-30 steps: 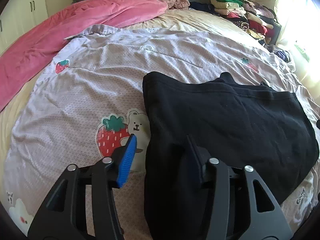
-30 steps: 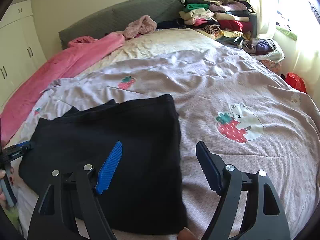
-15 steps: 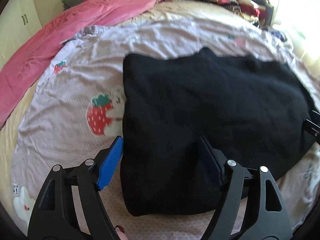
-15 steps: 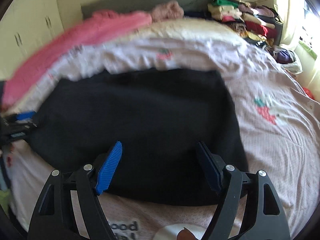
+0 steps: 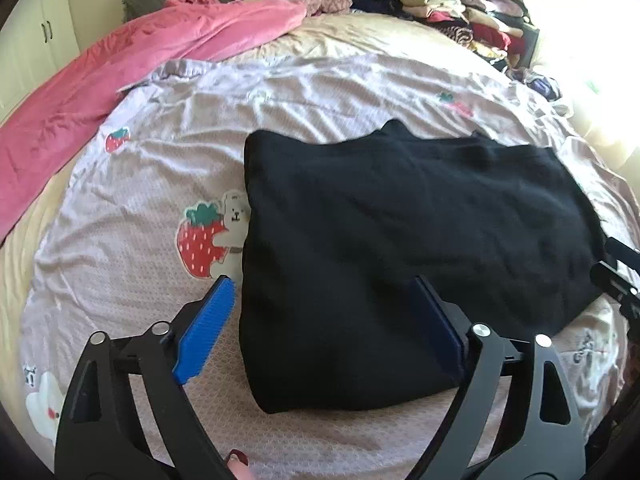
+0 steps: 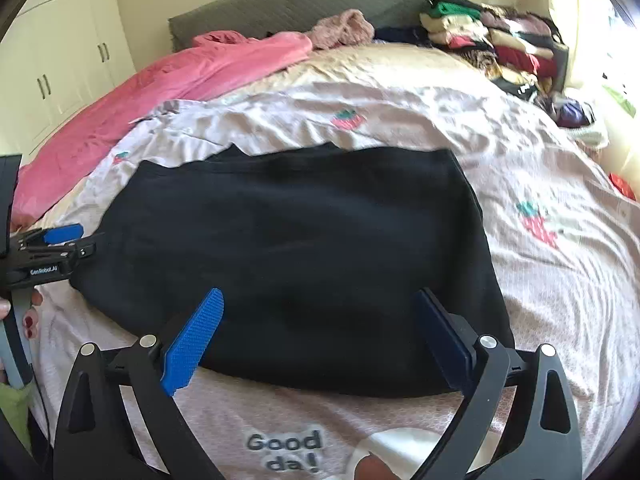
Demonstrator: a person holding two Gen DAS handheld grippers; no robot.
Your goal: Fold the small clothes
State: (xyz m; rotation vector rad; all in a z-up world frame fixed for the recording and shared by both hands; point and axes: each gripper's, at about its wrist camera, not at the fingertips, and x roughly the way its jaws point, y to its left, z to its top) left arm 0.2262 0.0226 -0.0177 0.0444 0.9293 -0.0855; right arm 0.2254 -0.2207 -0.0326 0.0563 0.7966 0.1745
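Observation:
A black garment (image 5: 400,240) lies flat and folded on the pale strawberry-print quilt (image 5: 140,200); it also shows in the right wrist view (image 6: 300,248). My left gripper (image 5: 324,320) is open and empty, held above the garment's near left corner. My right gripper (image 6: 320,332) is open and empty, held above the garment's near edge. The left gripper also shows at the left edge of the right wrist view (image 6: 48,252), beside the garment's left end. The right gripper shows at the right edge of the left wrist view (image 5: 616,276).
A pink blanket (image 5: 120,68) lies along the far left of the bed. A stack of folded clothes (image 5: 460,12) sits at the far right corner, and a dark headboard cushion (image 6: 300,4) lines the back. White cupboards (image 6: 60,68) stand at the left.
Both grippers drew back and rose from the garment, and the left jaws opened wider. The garment now lies flat with neither gripper touching it.

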